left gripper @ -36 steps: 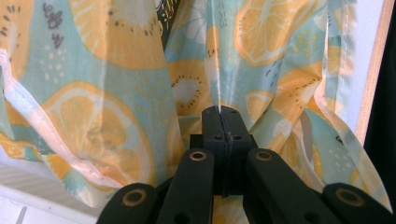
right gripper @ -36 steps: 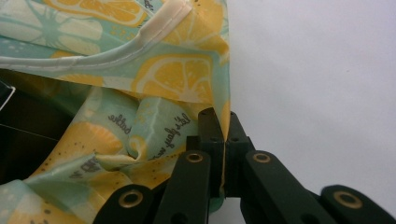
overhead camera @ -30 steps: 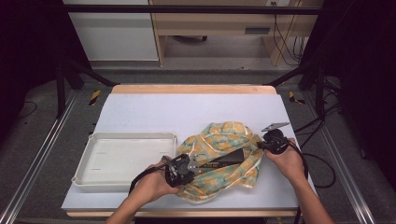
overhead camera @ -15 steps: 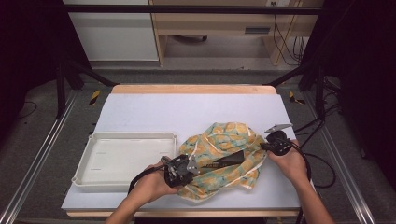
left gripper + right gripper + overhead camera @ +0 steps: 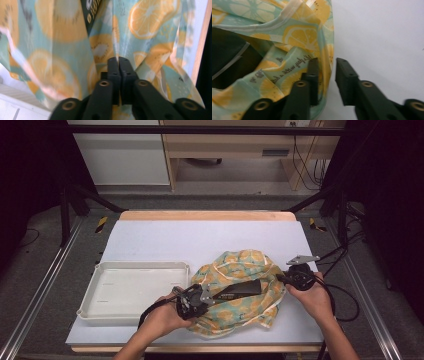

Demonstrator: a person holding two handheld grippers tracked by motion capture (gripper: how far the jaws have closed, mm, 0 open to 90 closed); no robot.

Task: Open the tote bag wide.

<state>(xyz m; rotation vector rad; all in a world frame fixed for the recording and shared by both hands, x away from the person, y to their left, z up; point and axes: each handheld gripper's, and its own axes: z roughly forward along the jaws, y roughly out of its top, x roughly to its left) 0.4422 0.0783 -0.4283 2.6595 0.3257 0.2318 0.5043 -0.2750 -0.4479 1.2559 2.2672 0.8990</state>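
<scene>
Left claw point(image 5: 118, 62) is clamped tight, while right claw point(image 5: 326, 65) stands parted, both forearms low.

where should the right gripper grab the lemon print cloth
The right gripper should take the folded hem at the lemon print cloth's right edge, coming in from the bare table side. Its open jaws already straddle that upright fold, and the left gripper pinches the opposite end.

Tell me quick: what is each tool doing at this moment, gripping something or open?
Left tool: closed, pinching a fold of the lemon-print cloth.
Right tool: open, one jaw against the cloth's edge, nothing gripped.
</scene>
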